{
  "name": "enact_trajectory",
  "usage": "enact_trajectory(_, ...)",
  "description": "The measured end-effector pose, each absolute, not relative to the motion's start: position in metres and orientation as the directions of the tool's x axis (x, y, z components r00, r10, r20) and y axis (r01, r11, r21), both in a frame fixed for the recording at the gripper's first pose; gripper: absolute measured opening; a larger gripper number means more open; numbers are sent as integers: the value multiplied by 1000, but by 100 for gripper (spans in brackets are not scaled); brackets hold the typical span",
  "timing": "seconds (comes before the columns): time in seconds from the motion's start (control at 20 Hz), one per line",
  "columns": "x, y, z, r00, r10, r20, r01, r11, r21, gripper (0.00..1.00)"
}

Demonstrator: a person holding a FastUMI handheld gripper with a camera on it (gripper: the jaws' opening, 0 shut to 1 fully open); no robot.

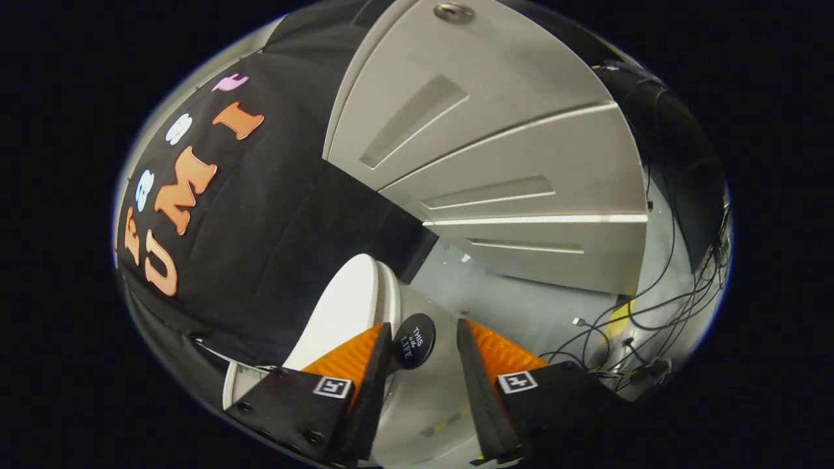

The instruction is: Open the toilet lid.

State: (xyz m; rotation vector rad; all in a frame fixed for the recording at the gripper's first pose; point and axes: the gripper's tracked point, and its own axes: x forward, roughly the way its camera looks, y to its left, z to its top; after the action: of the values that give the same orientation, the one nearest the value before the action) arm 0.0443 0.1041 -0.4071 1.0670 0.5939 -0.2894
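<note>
While gripper [423, 339] gapes, toilet lid [342, 312] raised, touching left finger

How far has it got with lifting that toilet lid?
Mostly done, it seems: the white lid looks lifted, standing on edge near the black cloth. In hand: the gripper has its jaws open, with the lid's round black tab between them, close to one finger, not squeezed. Left: perhaps tipping the lid fully back; I cannot tell whether it rests against anything.
</note>
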Motion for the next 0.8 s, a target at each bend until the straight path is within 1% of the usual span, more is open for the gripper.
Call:
enact_trajectory(0.1,47,104,-404,819,72,-569,472,477,741,48)
enact_trajectory(0.2,48,106,-403,824,107,-556,453,463,762,40)
enact_trajectory(0.3,50,104,-401,829,149,-539,447,403,799,33)
enact_trajectory(0.35,52,104,-399,844,158,-512,426,382,820,32)
enact_trajectory(0.4,53,104,-397,848,165,-504,415,386,824,23)
enact_trajectory(0.45,54,103,-392,856,151,-495,407,393,824,23)
enact_trajectory(0.5,51,103,-385,856,152,-494,401,406,821,13)
enact_trajectory(0.55,53,104,-381,859,149,-489,389,430,815,8)
enact_trajectory(0.65,56,104,-369,869,143,-473,371,444,816,8)
enact_trajectory(0.8,61,104,-355,867,138,-480,371,465,804,8)
